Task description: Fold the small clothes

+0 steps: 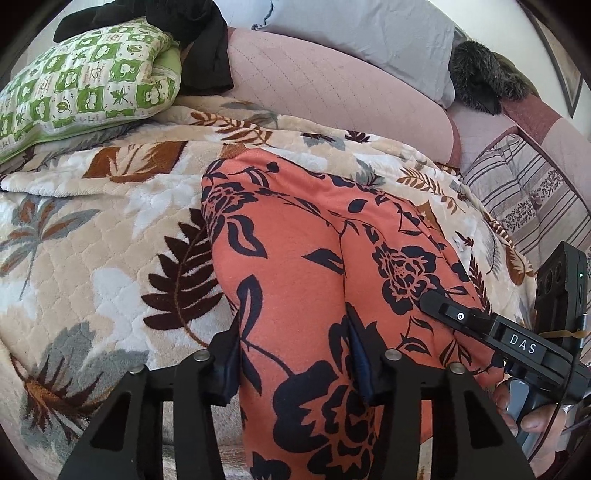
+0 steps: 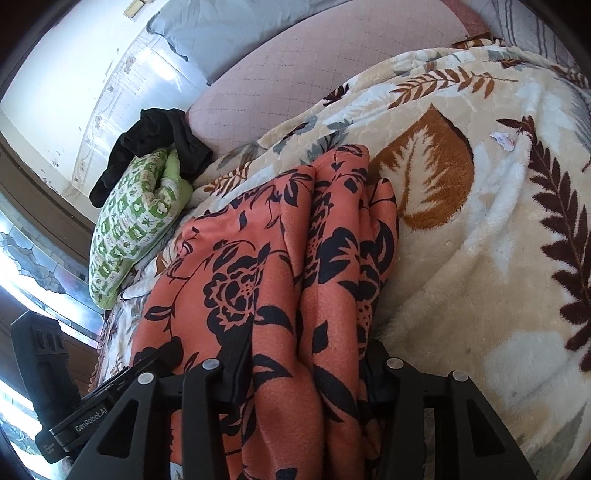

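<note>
An orange garment with a black flower print [image 1: 306, 258] lies on a leaf-patterned blanket [image 1: 92, 229] on a bed. My left gripper [image 1: 295, 339] is shut on the garment's near edge, cloth bunched between both fingers. My right gripper [image 2: 306, 354] is shut on another part of the same garment [image 2: 266, 266], which hangs in folds from it. The right gripper also shows at the right of the left wrist view [image 1: 491, 328], resting against the garment. The left gripper's body shows at the lower left of the right wrist view [image 2: 51, 373].
A green-and-white patterned pillow [image 1: 81, 85] with a black cloth [image 1: 199, 40] on it lies at the far left. A pink cushion [image 1: 325, 85], a grey pillow [image 1: 369, 33], a dark furry item [image 1: 480, 77] and striped bedding [image 1: 535, 195] lie beyond. A window [image 2: 22, 258] is at left.
</note>
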`<action>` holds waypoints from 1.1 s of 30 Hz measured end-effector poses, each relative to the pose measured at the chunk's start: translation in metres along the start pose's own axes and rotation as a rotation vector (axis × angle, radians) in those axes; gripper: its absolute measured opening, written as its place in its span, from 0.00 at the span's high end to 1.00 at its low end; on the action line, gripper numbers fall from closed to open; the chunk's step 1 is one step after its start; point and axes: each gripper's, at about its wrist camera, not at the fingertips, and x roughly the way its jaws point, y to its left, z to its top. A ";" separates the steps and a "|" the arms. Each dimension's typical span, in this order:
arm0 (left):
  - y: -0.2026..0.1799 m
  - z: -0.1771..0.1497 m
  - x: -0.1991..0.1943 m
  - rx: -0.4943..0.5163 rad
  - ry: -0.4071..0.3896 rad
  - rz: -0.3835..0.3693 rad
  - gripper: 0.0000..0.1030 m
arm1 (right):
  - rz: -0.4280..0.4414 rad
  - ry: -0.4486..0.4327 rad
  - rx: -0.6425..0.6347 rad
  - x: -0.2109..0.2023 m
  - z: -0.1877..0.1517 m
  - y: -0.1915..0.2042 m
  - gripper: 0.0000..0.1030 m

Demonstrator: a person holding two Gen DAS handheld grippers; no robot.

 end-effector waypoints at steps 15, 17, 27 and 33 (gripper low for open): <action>-0.013 0.012 -0.050 0.073 -0.142 0.094 0.59 | 0.013 -0.135 -0.136 -0.031 0.003 0.043 0.63; -0.013 0.012 -0.058 0.080 -0.158 0.104 0.59 | 0.021 -0.147 -0.143 -0.034 0.002 0.050 0.63; -0.008 0.008 -0.089 0.099 -0.198 0.132 0.59 | 0.039 -0.186 -0.189 -0.050 -0.009 0.077 0.63; -0.006 0.005 -0.107 0.110 -0.218 0.154 0.59 | 0.049 -0.195 -0.215 -0.057 -0.015 0.093 0.63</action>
